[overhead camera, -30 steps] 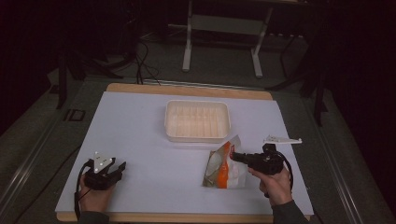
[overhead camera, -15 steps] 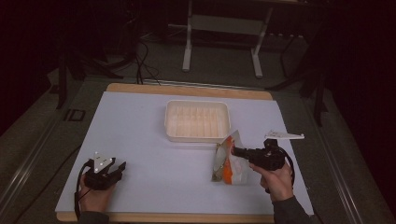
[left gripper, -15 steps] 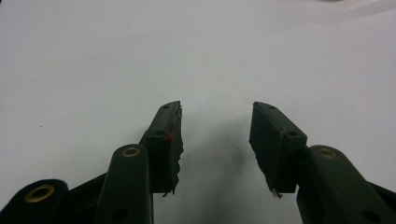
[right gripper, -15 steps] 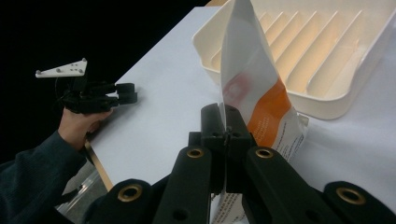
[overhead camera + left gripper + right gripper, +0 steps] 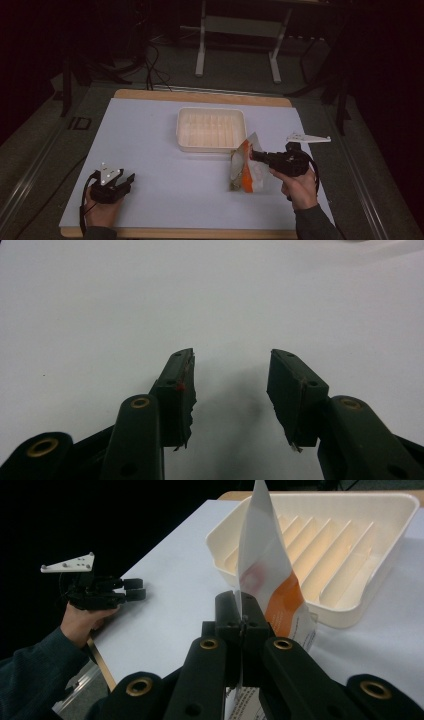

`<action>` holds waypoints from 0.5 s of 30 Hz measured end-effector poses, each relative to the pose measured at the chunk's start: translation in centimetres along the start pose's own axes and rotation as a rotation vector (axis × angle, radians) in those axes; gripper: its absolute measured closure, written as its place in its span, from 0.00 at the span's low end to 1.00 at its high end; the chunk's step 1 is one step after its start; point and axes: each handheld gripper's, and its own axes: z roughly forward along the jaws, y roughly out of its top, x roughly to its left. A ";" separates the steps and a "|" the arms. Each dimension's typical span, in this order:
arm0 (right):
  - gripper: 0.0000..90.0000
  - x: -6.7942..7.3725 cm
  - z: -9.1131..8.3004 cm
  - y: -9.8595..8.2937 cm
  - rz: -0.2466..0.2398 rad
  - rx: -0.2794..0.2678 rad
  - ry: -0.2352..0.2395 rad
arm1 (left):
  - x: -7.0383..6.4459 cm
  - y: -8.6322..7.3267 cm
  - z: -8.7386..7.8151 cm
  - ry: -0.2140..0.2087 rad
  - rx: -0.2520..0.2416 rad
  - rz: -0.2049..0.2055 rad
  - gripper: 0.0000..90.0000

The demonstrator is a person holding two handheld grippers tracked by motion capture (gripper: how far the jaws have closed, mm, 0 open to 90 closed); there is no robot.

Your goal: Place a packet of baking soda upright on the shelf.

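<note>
Pinching the white-and-orange plastic snack pouch [image 5: 272, 587] by its edge, my right gripper [image 5: 242, 611] holds it upright beside the cream ribbed plastic tray [image 5: 211, 129]. I judge a level carry over the tray's near rim best, while my left gripper [image 5: 231, 385] rests wide open, empty, near the tabletop's front-left corner.

pouch [image 5: 272, 575] print too small to read; bottom cut off

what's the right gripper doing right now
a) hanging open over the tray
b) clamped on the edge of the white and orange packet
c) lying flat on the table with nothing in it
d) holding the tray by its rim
b: in the right gripper view the right gripper has its jaws shut on the thin edge of the white and orange packet, which stands in front of the cream tray; the high view shows the same grip beside the tray.
</note>
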 end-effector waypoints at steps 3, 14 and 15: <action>1.00 0.2 -0.2 0.6 -0.012 -0.005 -0.006 | 0.0 0.0 0.0 0.001 -0.001 0.000 0.59; 1.00 0.5 -0.7 2.2 -0.033 -0.032 -0.033 | 0.0 0.0 -0.1 0.003 -0.014 -0.011 0.57; 1.00 0.5 -0.7 2.2 -0.033 -0.032 -0.033 | 0.1 0.0 -0.1 0.004 -0.015 -0.012 0.57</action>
